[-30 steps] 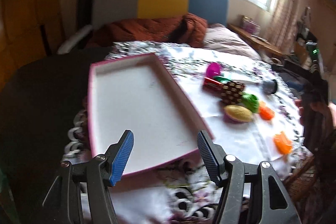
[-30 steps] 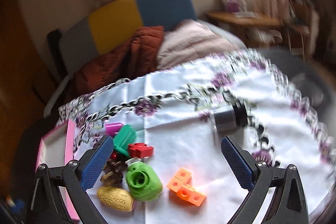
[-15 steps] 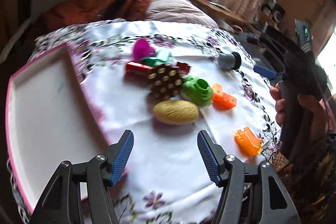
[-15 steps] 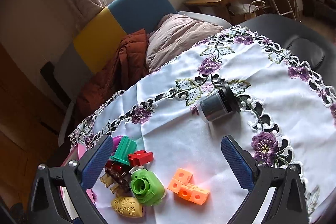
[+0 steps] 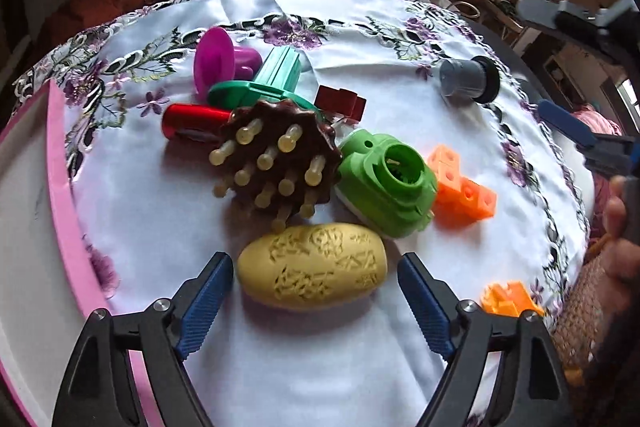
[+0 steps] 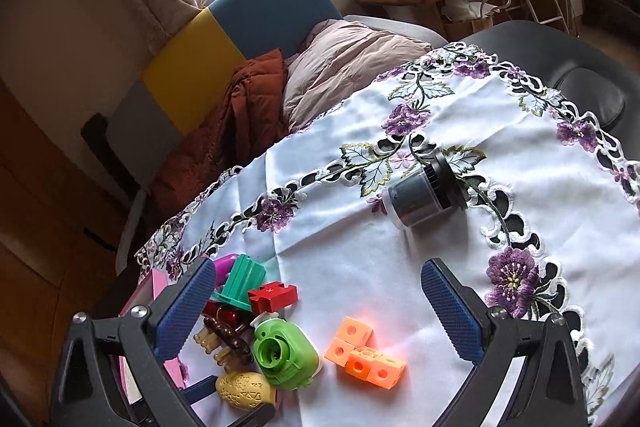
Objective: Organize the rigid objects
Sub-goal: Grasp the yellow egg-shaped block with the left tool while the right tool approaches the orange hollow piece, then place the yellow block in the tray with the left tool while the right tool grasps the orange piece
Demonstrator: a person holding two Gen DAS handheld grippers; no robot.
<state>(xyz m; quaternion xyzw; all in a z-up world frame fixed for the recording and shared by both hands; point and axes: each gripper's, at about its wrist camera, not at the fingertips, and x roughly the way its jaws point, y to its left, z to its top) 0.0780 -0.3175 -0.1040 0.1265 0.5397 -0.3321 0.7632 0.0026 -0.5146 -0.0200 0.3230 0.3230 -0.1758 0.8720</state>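
A yellow carved oval toy lies on the white embroidered cloth, also seen as the yellow oval in the right wrist view. My left gripper straddles it with its jaws opening; the blue pads stand clear of both its ends. Just behind it are a brown bristle massager, a green toy camera and orange cubes. My right gripper hovers open over bare cloth, holding nothing, with a grey jar lying beyond it.
A pink-rimmed white tray sits at the left. A magenta cup, teal piece, red cylinder and dark red block crowd the pile's far side. An orange piece lies near the right edge, beside a hand.
My left gripper swung from over the pink tray to the toy pile, dropped lower, and its jaws widened around the yellow oval. The right gripper's view rolled slightly.
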